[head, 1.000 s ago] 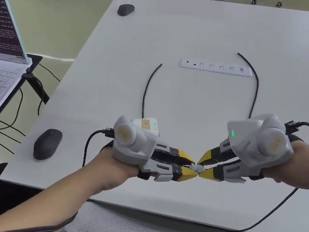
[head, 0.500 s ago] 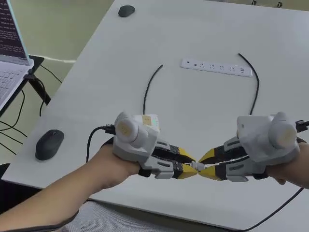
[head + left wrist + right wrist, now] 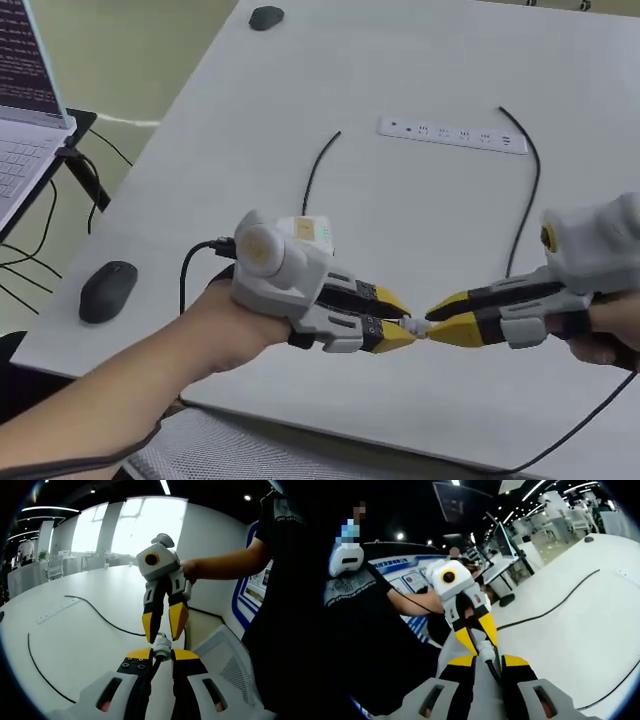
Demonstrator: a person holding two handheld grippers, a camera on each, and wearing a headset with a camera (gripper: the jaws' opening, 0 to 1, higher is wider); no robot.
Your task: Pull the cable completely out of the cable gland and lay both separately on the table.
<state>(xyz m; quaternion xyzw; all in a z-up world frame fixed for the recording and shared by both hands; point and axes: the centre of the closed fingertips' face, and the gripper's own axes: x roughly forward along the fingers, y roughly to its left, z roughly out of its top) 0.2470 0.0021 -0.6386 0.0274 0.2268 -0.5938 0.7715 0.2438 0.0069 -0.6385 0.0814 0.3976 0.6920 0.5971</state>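
Observation:
A small white cable gland (image 3: 417,326) hangs above the table's near edge between two yellow-tipped grippers that meet tip to tip. My left gripper (image 3: 403,326) comes in from the left and is shut on the gland (image 3: 161,646). From the right, my right gripper (image 3: 437,322) is shut on the black cable (image 3: 494,672) just behind the gland (image 3: 486,652). One stretch of cable (image 3: 523,215) lies on the table and runs toward the right gripper. Another stretch (image 3: 318,175) runs toward the left gripper. Whether they are one cable is hidden by the grippers.
A white power strip (image 3: 450,134) lies at the far middle of the white table (image 3: 220,150). One black mouse (image 3: 108,291) sits near the left edge, another (image 3: 266,16) at the far edge. A laptop (image 3: 25,100) stands off the table to the left.
The right gripper has swung out to the right and rolled over, with its tips still at the gland. The left gripper has hardly moved. The camera has shifted a little.

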